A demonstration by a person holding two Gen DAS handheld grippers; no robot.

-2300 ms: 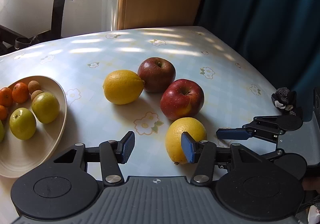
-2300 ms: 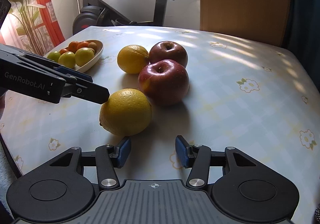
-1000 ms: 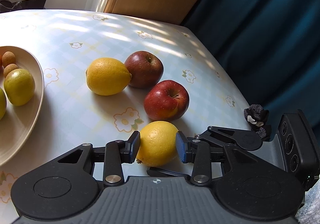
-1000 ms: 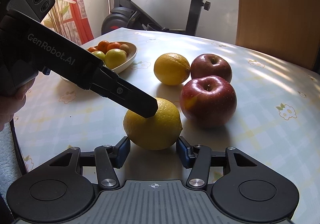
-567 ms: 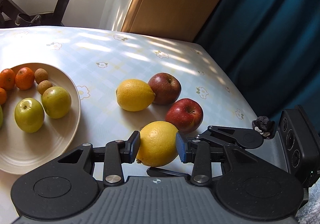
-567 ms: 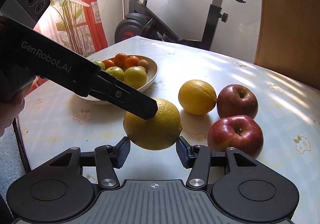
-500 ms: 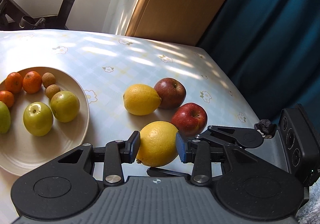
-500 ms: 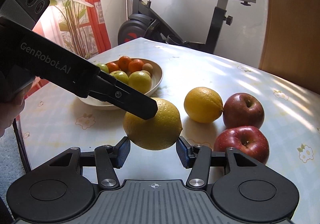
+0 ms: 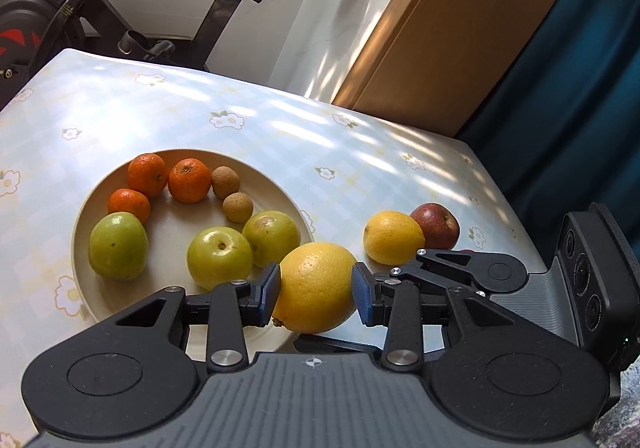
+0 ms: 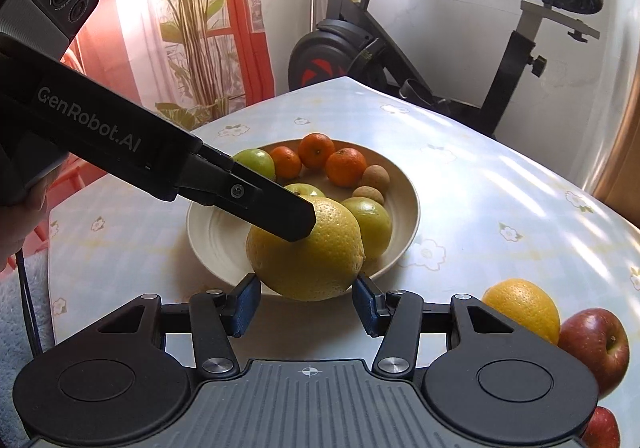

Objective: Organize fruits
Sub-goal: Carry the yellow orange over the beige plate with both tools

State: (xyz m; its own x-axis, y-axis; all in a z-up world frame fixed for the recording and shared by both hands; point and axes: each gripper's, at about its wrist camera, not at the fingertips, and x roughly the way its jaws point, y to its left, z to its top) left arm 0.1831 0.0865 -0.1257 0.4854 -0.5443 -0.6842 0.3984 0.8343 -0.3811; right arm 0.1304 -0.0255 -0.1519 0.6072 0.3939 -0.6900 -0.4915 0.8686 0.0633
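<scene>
From just behind the left hand-held gripper we look steeply down across the bench. Our right view sits equally close behind the right hand-held gripper. Both share the lemon at lower centre, the bowl and the exercise bike behind.

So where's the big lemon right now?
The lemon is in the air, clamped between both grippers, left and right. It hangs over the near rim of the bowl, beside the green fruits.
</scene>
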